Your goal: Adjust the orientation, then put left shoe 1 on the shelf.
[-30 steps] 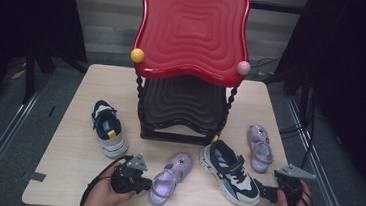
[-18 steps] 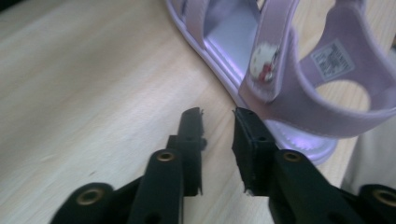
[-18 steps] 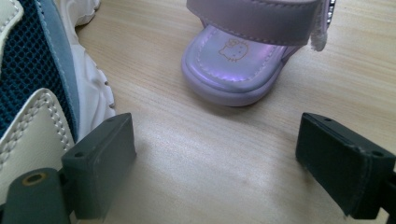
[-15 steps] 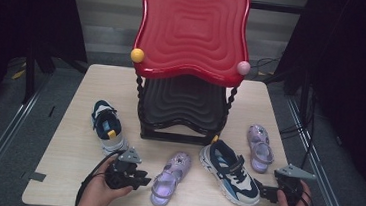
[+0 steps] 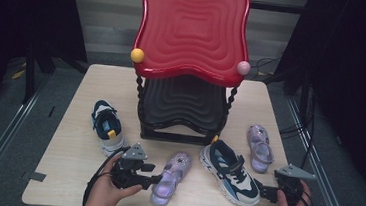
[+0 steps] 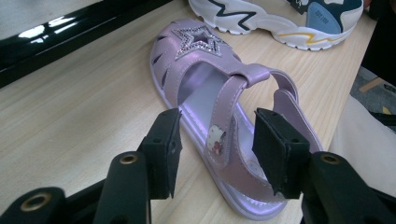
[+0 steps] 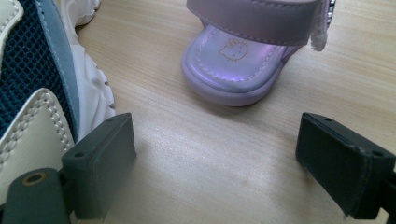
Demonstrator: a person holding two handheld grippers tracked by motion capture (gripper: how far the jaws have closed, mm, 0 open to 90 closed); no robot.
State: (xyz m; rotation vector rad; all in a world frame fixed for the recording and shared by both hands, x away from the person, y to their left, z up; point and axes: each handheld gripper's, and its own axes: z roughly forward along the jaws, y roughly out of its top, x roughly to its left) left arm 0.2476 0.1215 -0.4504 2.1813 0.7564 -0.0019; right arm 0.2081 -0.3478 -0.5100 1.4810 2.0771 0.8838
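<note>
Left gripper (image 5: 155, 181) sits near the bench's (image 5: 74, 123) front edge, its jaws part-way apart after just opening; they straddle the near purple sandal's (image 6: 219, 116) strap without pressing on it, so the sandal lies free, probably just set down in front of the red-and-black shoe rack (image 5: 187, 83). Further right lies a blue sneaker (image 5: 230, 172). Right gripper (image 5: 263, 193) rests by its heel, jaws wide and empty, likely waiting; the other sandal (image 7: 243, 51) lies just beyond.

left hand-held gripper (image 5: 156, 181) jaws newly apart
</note>
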